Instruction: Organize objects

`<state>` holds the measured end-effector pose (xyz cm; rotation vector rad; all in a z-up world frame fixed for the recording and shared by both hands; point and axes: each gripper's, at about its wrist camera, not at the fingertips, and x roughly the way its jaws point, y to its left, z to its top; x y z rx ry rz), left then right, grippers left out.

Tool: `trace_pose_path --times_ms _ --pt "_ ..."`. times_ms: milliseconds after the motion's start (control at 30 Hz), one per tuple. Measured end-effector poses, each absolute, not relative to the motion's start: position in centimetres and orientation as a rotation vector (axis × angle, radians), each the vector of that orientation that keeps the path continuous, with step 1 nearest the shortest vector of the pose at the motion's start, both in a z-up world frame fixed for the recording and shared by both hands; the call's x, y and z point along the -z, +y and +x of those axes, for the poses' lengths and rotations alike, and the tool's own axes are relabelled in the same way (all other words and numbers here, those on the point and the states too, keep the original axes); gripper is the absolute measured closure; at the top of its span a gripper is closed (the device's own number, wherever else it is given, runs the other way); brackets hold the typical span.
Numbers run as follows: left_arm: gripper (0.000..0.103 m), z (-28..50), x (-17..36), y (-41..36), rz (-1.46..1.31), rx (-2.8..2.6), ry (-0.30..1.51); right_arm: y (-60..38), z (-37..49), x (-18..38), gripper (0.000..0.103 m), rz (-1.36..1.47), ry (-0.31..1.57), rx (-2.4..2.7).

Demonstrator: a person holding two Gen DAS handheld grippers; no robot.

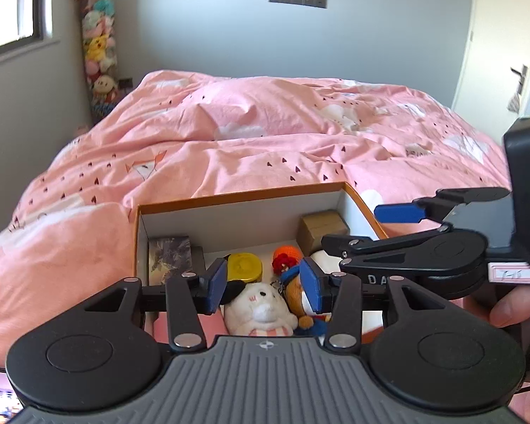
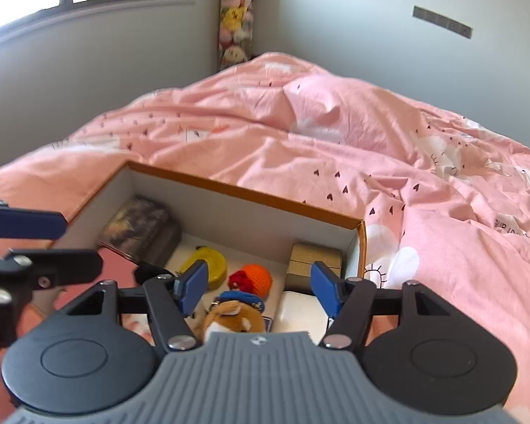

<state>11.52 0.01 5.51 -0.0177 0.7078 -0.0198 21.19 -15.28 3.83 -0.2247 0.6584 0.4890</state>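
On the pink duvet (image 1: 265,130), at its near edge, found the open cardboard box (image 1: 240,195) resting with its mouth facing up. Traced its long axis across the left wrist view, from side to side, with the short walls at either end. In the right wrist view, saw that same axis slanting from near left to far right.

Inside the box, noted a dark picture-printed case (image 1: 169,254) propped against the left end, and a small brown carton (image 1: 321,229) tucked into the far right corner. Between them, spotted a round yellow tin (image 1: 245,265) lying flat, just beside an orange crocheted ball (image 1: 287,255) with a red tuft. Nearer the camera, found a white plush (image 1: 261,307) lying face up, touching a brown plush in a blue cap (image 1: 295,295) on its right. Could not tell what the pale object (image 2: 300,311) at the near right end was.

Held the left gripper (image 1: 263,284) over the two plush toys with fingers spread and nothing between them. Held the right gripper (image 2: 259,288) likewise released and unloaded, above the right half of the box, reaching in from the right side.
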Motion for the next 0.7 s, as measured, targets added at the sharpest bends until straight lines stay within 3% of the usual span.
trace_pose_path --times_ms 267,433,700 --pt "0.046 6.9 -5.9 -0.2 0.063 -0.021 0.643 -16.9 13.1 -6.0 0.025 -0.076 0.583 -0.433" --pt "0.028 5.3 -4.8 0.6 0.011 -0.061 0.588 -17.6 9.2 -5.5 0.022 -0.041 0.558 -0.351" --pt "0.019 3.9 -3.0 1.3 -0.007 -0.123 0.529 -17.9 5.9 -4.0 0.009 0.005 0.534 -0.291"
